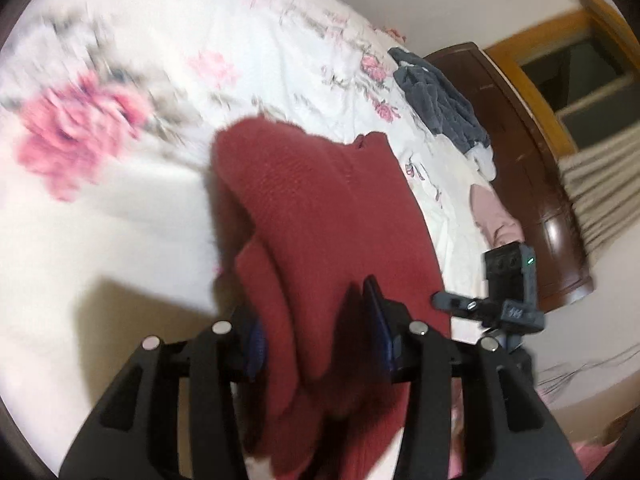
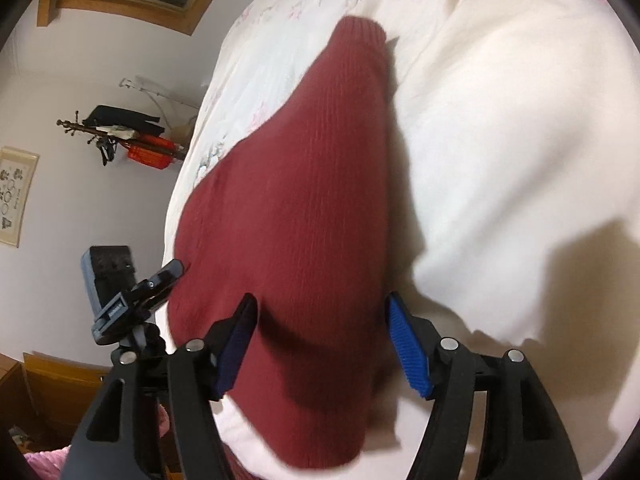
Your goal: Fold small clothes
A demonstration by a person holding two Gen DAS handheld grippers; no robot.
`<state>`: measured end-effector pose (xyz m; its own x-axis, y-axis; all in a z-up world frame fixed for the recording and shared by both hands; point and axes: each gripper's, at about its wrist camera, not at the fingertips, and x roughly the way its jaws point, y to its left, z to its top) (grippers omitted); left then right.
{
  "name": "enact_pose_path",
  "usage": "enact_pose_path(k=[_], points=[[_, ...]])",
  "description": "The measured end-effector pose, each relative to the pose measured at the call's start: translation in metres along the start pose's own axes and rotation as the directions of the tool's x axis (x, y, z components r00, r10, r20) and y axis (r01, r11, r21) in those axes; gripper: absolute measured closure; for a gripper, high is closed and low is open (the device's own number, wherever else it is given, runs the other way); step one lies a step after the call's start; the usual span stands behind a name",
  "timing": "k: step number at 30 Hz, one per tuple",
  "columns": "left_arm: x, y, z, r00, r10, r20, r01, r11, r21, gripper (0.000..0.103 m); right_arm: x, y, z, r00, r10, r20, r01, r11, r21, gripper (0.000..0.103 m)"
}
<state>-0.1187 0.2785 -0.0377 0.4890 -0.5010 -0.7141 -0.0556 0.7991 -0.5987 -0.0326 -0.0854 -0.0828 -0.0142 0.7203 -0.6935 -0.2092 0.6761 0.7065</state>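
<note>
Left gripper (image 1: 320, 320) fingers pinching a bunched fold of red knit garment (image 1: 320, 208), right gripper (image 2: 324, 344) fingers spread wide over it, floral bedsheet (image 1: 160, 60) beneath, grey clothes (image 1: 440, 108) near the bed's edge.

The red sweater (image 2: 292, 200) is knitted cloth with thin ribs, soft and not shiny. The bed cover (image 2: 500, 120) is smooth white cloth with pink flowers printed on it. The right gripper (image 2: 324, 344) is black matt plastic with small shiny metal pins, and its pads (image 2: 406, 350) are blue and ridged. The left gripper (image 1: 316, 340) is the same black plastic. The footboard (image 1: 532, 184) is dark wood, polished and glossy. The grey clothes (image 1: 440, 104) look soft and fuzzy.
</note>
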Motion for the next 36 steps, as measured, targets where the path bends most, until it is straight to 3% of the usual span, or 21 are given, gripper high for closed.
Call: enact_pose_path(k=[2, 7, 10, 13, 15, 18, 23, 26, 32, 34, 36], points=[[-0.023, -0.009, -0.012, 0.999, 0.034, 0.038, -0.035, 0.999, 0.035, 0.061, -0.01, 0.003, -0.015, 1.0, -0.009, -0.002, 0.009, 1.0, -0.01, 0.033], [-0.056, -0.038, -0.039, 0.994, 0.008, 0.113, -0.017, 0.997, 0.075, 0.061, -0.012, -0.002, -0.052, 1.0, -0.013, -0.024, 0.013, 1.0, 0.005, 0.03], [-0.045, -0.059, -0.048, 0.995, 0.018, 0.099, -0.029, 0.994, 0.108, 0.061, -0.003, -0.005, -0.054, 1.0, 0.011, -0.029, -0.009, 0.999, 0.036, 0.03], [-0.027, -0.062, -0.053, 0.994, 0.08, 0.07, -0.088, 0.989, 0.117, 0.061, 0.012, -0.01, -0.055, 0.997, 0.039, -0.064, -0.034, 0.996, 0.077, 0.032], [-0.017, -0.058, -0.056, 0.993, 0.109, 0.054, -0.114, 0.988, 0.106, 0.061, 0.019, -0.012, -0.055, 0.993, 0.079, -0.082, -0.071, 0.992, 0.104, 0.056], [-0.002, -0.047, -0.06, 0.983, 0.181, 0.017, -0.181, 0.978, 0.101, 0.061, 0.015, -0.006, -0.055, 0.994, 0.067, -0.084, -0.06, 0.994, 0.09, 0.067], [0.004, -0.021, -0.066, 0.986, 0.169, -0.011, -0.169, 0.985, 0.027, 0.062, 0.003, -0.003, -0.061, 0.996, 0.042, -0.078, -0.037, 0.997, 0.062, 0.073], [0.01, -0.015, -0.07, 0.982, 0.184, -0.033, -0.182, 0.982, 0.042, 0.063, 0.014, -0.003, -0.065, 0.996, -0.016, -0.088, 0.021, 0.998, 0.051, 0.073], [0.009, -0.002, -0.076, 0.986, 0.161, -0.047, -0.161, 0.987, 0.007, 0.063, 0.021, -0.017, -0.073, 0.996, -0.045, -0.082, 0.051, 0.996, 0.075, 0.069], [0.005, -0.003, -0.076, 0.985, 0.165, -0.047, -0.166, 0.986, -0.006, 0.063, 0.016, -0.013, -0.076, 0.995, -0.073, -0.067, 0.077, 0.996, 0.052, 0.065], [-0.004, -0.01, -0.078, 0.982, 0.183, -0.044, -0.183, 0.983, -0.005, 0.063, 0.009, -0.004, -0.077, 0.993, -0.108, -0.047, 0.11, 0.994, 0.025, 0.054]])
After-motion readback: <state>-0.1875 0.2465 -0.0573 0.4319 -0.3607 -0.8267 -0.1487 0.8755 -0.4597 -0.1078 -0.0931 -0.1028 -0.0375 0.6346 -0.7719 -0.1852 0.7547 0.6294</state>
